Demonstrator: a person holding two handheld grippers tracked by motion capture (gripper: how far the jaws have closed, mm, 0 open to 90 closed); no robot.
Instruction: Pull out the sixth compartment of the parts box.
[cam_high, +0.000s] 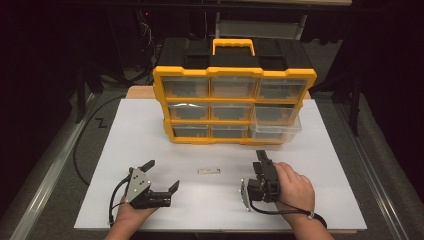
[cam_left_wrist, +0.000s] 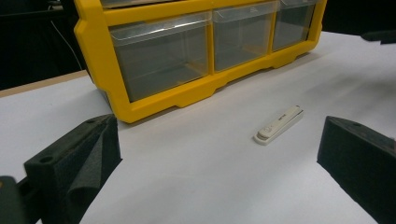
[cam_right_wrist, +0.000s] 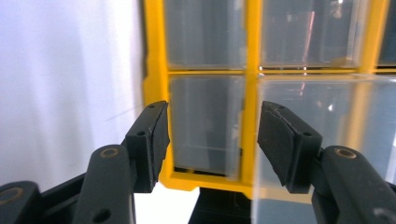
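Stick: a small white stick (cam_high: 208, 171) lies flat on the white table (cam_high: 150, 145), lower middle of the high view, between both hand-held grippers.
Left hand-held gripper (cam_high: 162, 175): lower left, jaws wide apart, empty.
Right hand-held gripper (cam_high: 260, 159): lower right, jaws parted, empty, facing the organizer.
Organizer: yellow drawer organizer (cam_high: 235, 71), upper middle; lower-right clear drawer (cam_high: 276, 131) pulled out.

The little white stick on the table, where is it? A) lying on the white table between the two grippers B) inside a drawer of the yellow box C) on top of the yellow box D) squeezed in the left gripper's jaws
A: the little white stick lies flat on the white table, between the left gripper and the right gripper, touching neither.
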